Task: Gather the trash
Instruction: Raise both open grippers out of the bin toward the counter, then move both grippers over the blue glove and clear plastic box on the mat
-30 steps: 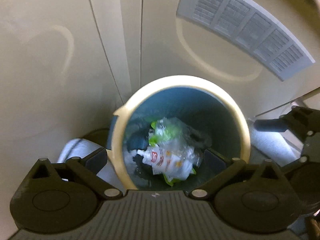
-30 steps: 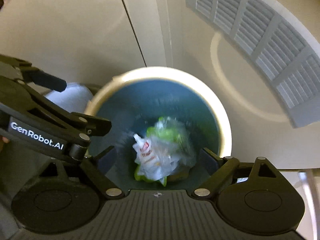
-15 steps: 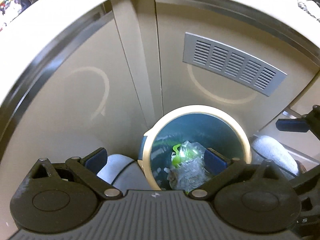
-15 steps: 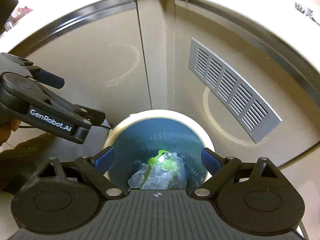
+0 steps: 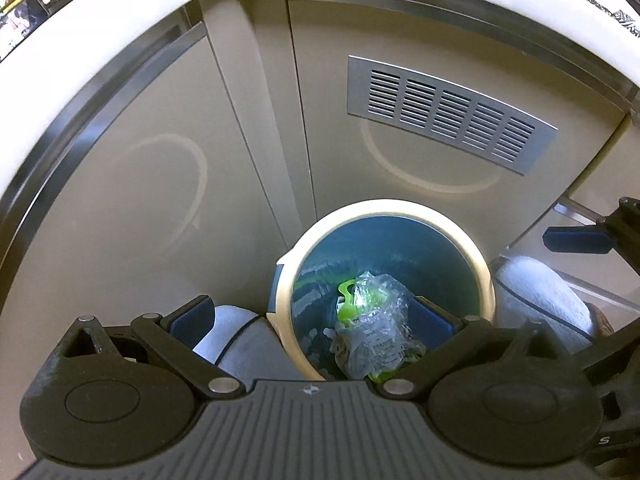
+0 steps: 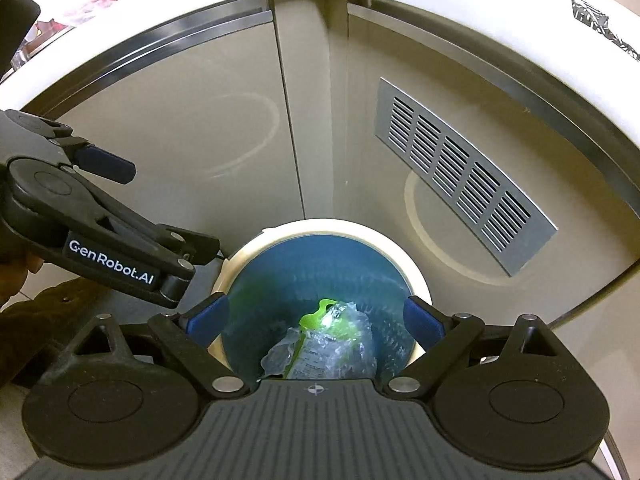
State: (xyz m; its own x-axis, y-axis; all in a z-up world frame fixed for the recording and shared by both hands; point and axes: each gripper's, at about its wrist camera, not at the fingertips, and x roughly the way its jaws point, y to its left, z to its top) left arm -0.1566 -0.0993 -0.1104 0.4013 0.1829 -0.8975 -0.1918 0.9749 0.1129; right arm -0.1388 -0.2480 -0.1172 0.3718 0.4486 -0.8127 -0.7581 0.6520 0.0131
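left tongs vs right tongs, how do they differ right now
The left tongs straddle the bin's cream rim, one pad outside over a pale slipper; the right tongs span the blue bin mouth. The left tongs point off-centre, the right tongs centred on the crumpled plastic wrapper. Both are open and empty.

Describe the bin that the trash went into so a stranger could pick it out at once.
Start at the beige cabinet front with the silver vent grille; on the floor right below it stands a round bin. It has a cream rim and a blue inside, with crumpled clear plastic and a bright green scrap at the bottom. Nothing else there is round and open-topped.
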